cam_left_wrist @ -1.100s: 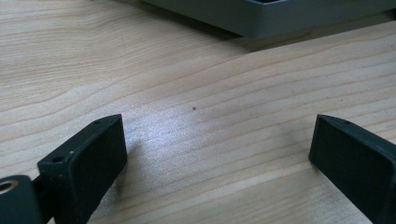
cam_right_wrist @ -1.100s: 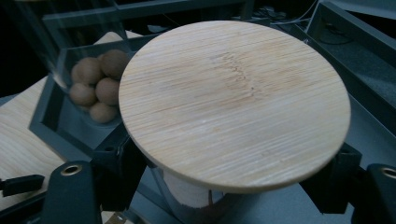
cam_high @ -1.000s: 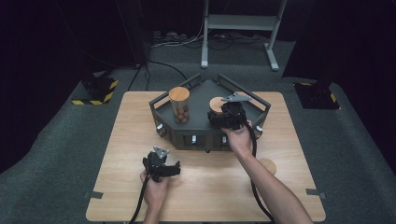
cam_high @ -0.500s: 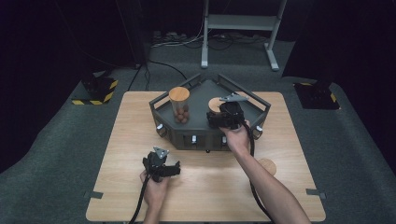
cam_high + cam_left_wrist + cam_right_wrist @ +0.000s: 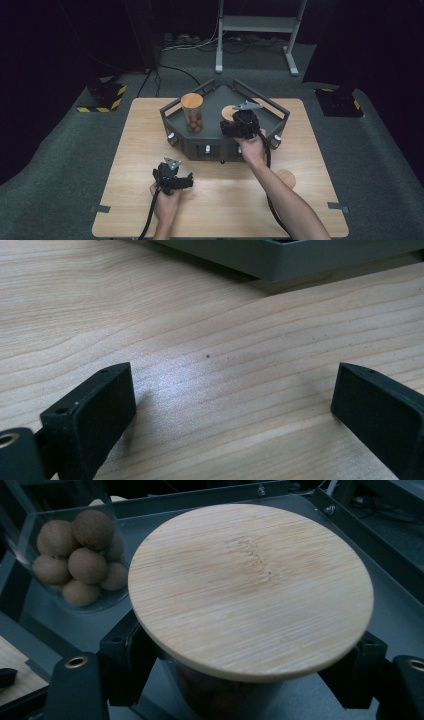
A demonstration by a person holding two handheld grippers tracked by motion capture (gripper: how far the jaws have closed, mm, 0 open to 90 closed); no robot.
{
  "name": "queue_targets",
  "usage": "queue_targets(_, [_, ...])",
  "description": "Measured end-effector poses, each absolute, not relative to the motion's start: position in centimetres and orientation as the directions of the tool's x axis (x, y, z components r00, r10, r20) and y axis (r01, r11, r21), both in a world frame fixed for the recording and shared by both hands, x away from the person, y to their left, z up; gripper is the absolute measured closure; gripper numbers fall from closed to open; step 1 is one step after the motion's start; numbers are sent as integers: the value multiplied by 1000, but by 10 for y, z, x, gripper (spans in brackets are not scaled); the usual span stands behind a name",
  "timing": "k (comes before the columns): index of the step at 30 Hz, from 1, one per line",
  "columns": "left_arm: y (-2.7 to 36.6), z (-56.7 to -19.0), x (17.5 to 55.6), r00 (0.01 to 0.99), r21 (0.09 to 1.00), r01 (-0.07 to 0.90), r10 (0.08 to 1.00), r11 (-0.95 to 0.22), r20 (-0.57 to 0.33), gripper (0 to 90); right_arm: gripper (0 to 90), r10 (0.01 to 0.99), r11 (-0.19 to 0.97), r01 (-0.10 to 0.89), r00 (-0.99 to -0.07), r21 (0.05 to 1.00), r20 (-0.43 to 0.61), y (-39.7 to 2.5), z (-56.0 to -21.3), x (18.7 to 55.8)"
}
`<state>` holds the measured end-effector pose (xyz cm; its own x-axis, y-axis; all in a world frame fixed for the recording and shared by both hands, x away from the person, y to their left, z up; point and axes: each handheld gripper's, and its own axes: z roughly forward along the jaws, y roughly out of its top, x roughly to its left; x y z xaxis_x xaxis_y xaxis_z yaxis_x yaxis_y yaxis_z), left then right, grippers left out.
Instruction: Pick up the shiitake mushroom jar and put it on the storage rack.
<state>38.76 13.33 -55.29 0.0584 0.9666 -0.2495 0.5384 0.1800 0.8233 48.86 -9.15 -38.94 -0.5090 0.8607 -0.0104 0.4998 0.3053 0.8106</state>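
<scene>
Ball-filled jar [image 5: 75, 555] beside lidded jar [image 5: 250, 590] — touching unclear

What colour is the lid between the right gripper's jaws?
Light tan bamboo with fine straight grain; the lid shows best in the right gripper view.

**Bright bench, dark room**

High view: light from above falls on the bench [image 5: 150, 130]; surroundings go near black, pic soft and low-res. Left gripper view: pale sheen on the wood between the jaws, short shadow beside the left jaw, far edge blurred. Right gripper view: dimmer; wooden lid [image 5: 250, 587] sharp, balls [image 5: 80, 555] behind slightly soft, jaws dark w/ little detail.
</scene>
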Motion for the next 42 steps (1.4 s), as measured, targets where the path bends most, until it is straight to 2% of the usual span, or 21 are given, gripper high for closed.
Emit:
queue_targets(22, [133, -553, 387, 59, 823, 539, 967, 179, -248, 39, 245, 870, 268, 494, -493, 827, 13, -91, -397, 489])
queue_targets(24, [134, -553, 387, 61, 823, 540, 967, 176, -246, 39, 231, 870, 260, 500, -493, 826, 25, -92, -397, 490])
queue_targets(27, [133, -553, 388, 60, 824, 538, 967, 178, -248, 39, 149, 875, 232, 518, -480, 823, 55, -95, -396, 491])
queue_targets(30, [133, -553, 387, 60, 823, 540, 967, 177, -247, 39, 104, 876, 200, 513, -475, 835, 82, -99, -393, 489])
queue_targets(42, [133, -553, 387, 62, 823, 541, 967, 174, -246, 38, 77, 844, 182, 494, -522, 850, 122, -106, -383, 473])
